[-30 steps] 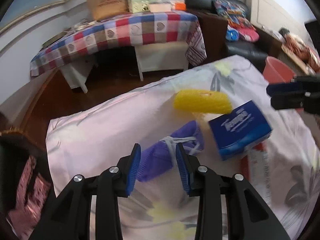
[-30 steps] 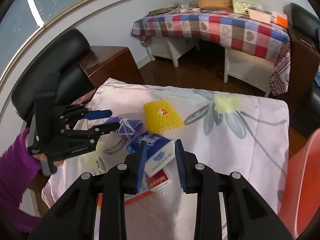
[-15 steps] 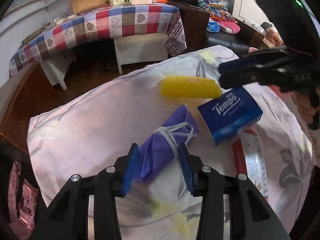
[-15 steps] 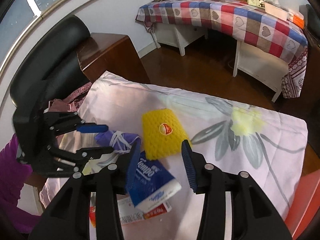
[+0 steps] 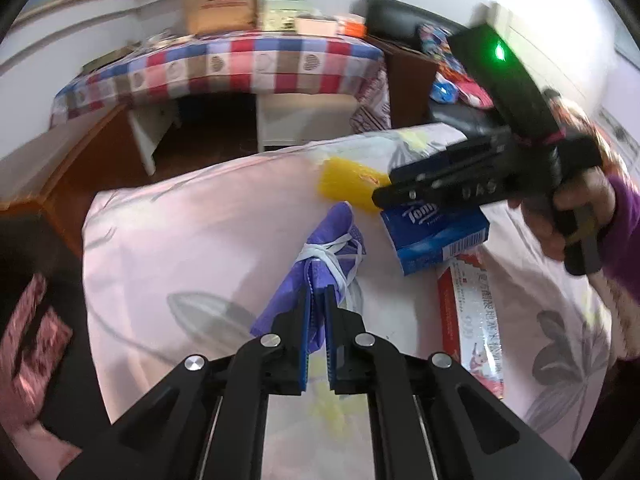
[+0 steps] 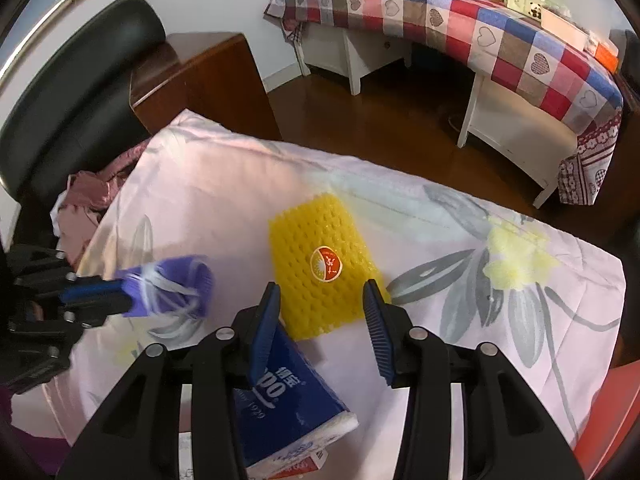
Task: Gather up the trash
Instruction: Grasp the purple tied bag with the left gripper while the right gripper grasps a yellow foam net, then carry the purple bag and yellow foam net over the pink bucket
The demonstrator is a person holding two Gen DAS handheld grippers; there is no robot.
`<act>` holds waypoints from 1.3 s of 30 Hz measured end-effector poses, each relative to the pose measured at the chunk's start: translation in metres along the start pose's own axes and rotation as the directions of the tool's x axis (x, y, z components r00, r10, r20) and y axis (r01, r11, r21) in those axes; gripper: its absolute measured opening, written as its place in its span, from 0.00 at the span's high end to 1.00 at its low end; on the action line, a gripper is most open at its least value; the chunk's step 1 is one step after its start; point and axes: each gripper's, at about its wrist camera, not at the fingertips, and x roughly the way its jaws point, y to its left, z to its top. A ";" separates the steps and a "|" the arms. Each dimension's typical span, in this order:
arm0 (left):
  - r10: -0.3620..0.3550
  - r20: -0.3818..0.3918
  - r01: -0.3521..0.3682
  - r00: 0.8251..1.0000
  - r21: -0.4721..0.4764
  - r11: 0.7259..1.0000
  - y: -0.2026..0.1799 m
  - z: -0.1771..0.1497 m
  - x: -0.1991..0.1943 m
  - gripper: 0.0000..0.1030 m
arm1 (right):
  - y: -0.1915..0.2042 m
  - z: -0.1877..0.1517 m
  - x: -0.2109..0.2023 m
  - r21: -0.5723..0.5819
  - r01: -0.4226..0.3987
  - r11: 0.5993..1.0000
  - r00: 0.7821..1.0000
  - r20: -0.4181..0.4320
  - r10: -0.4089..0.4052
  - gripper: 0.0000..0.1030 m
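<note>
The left hand-held gripper was clenched on the near end of the purple mask, whose long axis ran straight ahead from the fingers and a little rightward across the bench. The right hand-held gripper stood released, its jaws wide apart, with the yellow net lying just ahead between the fingertips, its long axis running away from the gripper. The blue tissue pack lay below the right gripper's left finger, touching the net's near edge. By my judgement the right side was nearer the net, and a short reach forward and down would straddle its width.
</note>
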 end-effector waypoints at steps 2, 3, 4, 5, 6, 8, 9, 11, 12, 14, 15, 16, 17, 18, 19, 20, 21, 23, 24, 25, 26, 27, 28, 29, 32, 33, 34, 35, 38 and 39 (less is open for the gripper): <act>0.003 0.008 -0.002 1.000 -0.041 0.999 0.001 -0.004 -0.008 0.95 | 0.003 -0.001 0.001 -0.006 -0.002 1.000 1.000 0.006 0.002 0.73; 0.010 0.013 -0.009 1.000 -0.051 0.999 0.000 -0.006 -0.011 0.95 | 0.004 -0.001 0.000 -0.005 -0.003 1.000 1.000 0.009 0.003 0.79; 0.016 0.017 -0.015 1.000 -0.064 0.998 -0.001 -0.007 -0.014 0.95 | 0.004 -0.001 0.000 -0.005 0.000 1.000 1.000 0.011 0.000 0.83; 0.017 0.023 -0.015 1.000 -0.083 0.996 -0.002 -0.009 -0.018 0.95 | 0.006 -0.001 0.000 -0.010 0.007 1.000 1.000 0.014 -0.006 0.85; 0.019 0.029 -0.017 0.999 -0.094 0.995 -0.002 -0.010 -0.021 0.95 | 0.007 -0.001 -0.001 -0.013 0.010 1.000 1.000 0.021 -0.009 0.90; 0.022 0.045 -0.016 0.999 -0.114 0.993 -0.004 -0.011 -0.028 0.95 | 0.007 -0.001 -0.004 -0.006 0.009 1.000 0.999 0.038 -0.008 0.91; 0.023 0.057 -0.016 0.998 -0.130 0.991 -0.004 -0.013 -0.033 0.95 | 0.007 -0.001 -0.007 -0.002 0.007 1.000 0.999 0.051 -0.007 0.91; 0.024 0.067 -0.013 0.997 -0.150 0.989 -0.005 -0.015 -0.039 0.95 | 0.006 0.000 -0.018 0.006 -0.003 1.000 0.997 0.081 0.003 0.91; 0.028 0.071 -0.016 0.997 -0.157 0.988 -0.005 -0.016 -0.042 0.95 | 0.005 0.000 -0.022 0.008 -0.005 1.000 0.996 0.093 0.004 0.91; 0.032 0.077 -0.019 0.997 -0.168 0.986 -0.006 -0.016 -0.046 0.95 | 0.005 -0.002 -0.035 0.015 -0.008 1.000 0.993 0.116 0.007 0.92; 0.032 0.081 -0.017 0.996 -0.176 0.984 -0.008 -0.017 -0.049 0.95 | 0.004 -0.003 -0.042 0.019 -0.013 1.000 0.992 0.128 0.010 0.92; 0.035 0.083 -0.019 0.996 -0.182 0.983 -0.009 -0.016 -0.050 0.95 | 0.004 -0.005 -0.047 0.024 -0.016 1.000 0.990 0.138 0.013 0.91; 0.039 0.086 -0.022 0.996 -0.188 0.982 -0.012 -0.016 -0.052 0.95 | 0.004 -0.008 -0.055 0.032 -0.021 0.999 0.988 0.154 0.016 0.91; 0.042 0.088 -0.025 0.995 -0.190 0.981 -0.014 -0.016 -0.054 0.95 | 0.003 -0.012 -0.063 0.040 -0.028 0.999 0.985 0.169 0.021 0.91; 0.044 0.090 -0.026 0.995 -0.191 0.981 -0.018 -0.015 -0.055 0.95 | 0.003 -0.015 -0.067 0.048 -0.032 0.998 0.984 0.178 0.023 0.91; 0.045 0.092 -0.027 0.995 -0.190 0.981 -0.022 -0.014 -0.056 0.95 | 0.003 -0.020 -0.074 0.059 -0.039 0.998 0.982 0.188 0.027 0.91; 0.049 0.095 -0.030 0.994 -0.188 0.982 -0.027 -0.014 -0.056 0.95 | 0.003 -0.025 -0.078 0.067 -0.044 0.997 0.980 0.194 0.030 0.91; 0.057 0.098 -0.038 0.994 -0.184 0.982 -0.035 -0.013 -0.057 0.95 | 0.005 -0.036 -0.088 0.076 -0.040 0.996 0.978 0.208 0.024 0.91; 0.060 0.099 -0.040 0.993 -0.184 0.982 -0.040 -0.012 -0.057 0.95 | 0.006 -0.042 -0.093 0.080 -0.035 0.996 0.976 0.216 0.017 0.92; 0.057 0.102 -0.037 0.993 -0.186 0.982 -0.045 -0.011 -0.057 0.95 | 0.006 -0.046 -0.097 0.085 -0.034 0.996 0.975 0.220 0.015 0.92; 0.054 0.105 -0.034 0.993 -0.187 0.982 -0.049 -0.010 -0.058 0.95 | 0.005 -0.052 -0.102 0.099 -0.036 0.994 0.974 0.227 0.013 0.92; 0.053 0.111 -0.031 0.992 -0.190 0.981 -0.055 -0.009 -0.058 0.95 | 0.003 -0.058 -0.107 0.116 -0.038 0.992 0.973 0.232 0.010 0.91; 0.050 0.116 -0.027 0.992 -0.190 0.982 -0.060 -0.007 -0.059 0.95 | 0.002 -0.062 -0.110 0.128 -0.038 0.991 0.972 0.234 0.007 0.91; 0.048 0.121 -0.025 0.992 -0.189 0.982 -0.064 -0.006 -0.060 0.95 | 0.000 -0.069 -0.115 0.147 -0.036 0.988 0.971 0.240 -0.001 0.91; 0.058 0.139 -0.031 0.989 -0.187 0.982 -0.083 0.001 -0.062 0.95 | -0.008 -0.089 -0.125 0.193 -0.016 0.981 0.967 0.252 -0.034 0.91; 0.059 0.142 -0.031 0.988 -0.188 0.982 -0.087 0.003 -0.061 0.95 | -0.010 -0.094 -0.127 0.208 -0.010 0.978 0.966 0.255 -0.044 0.91; 0.060 0.142 -0.032 0.988 -0.191 0.981 -0.093 0.006 -0.060 0.95 | -0.013 -0.099 -0.129 0.221 -0.007 0.975 0.965 0.256 -0.051 0.91; 0.060 0.143 -0.031 0.988 -0.194 0.981 -0.096 0.006 -0.060 0.95 | -0.016 -0.105 -0.132 0.238 -0.007 0.971 0.965 0.257 -0.056 0.91; 0.054 0.151 -0.024 0.987 -0.195 0.981 -0.114 0.013 -0.057 0.95 | -0.025 -0.122 -0.143 0.281 0.002 0.960 0.958 0.276 -0.082 0.91; 0.051 0.154 -0.020 0.987 -0.194 0.981 -0.121 0.016 -0.056 0.95 | -0.028 -0.126 -0.146 0.293 0.003 0.956 0.956 0.281 -0.089 0.91</act>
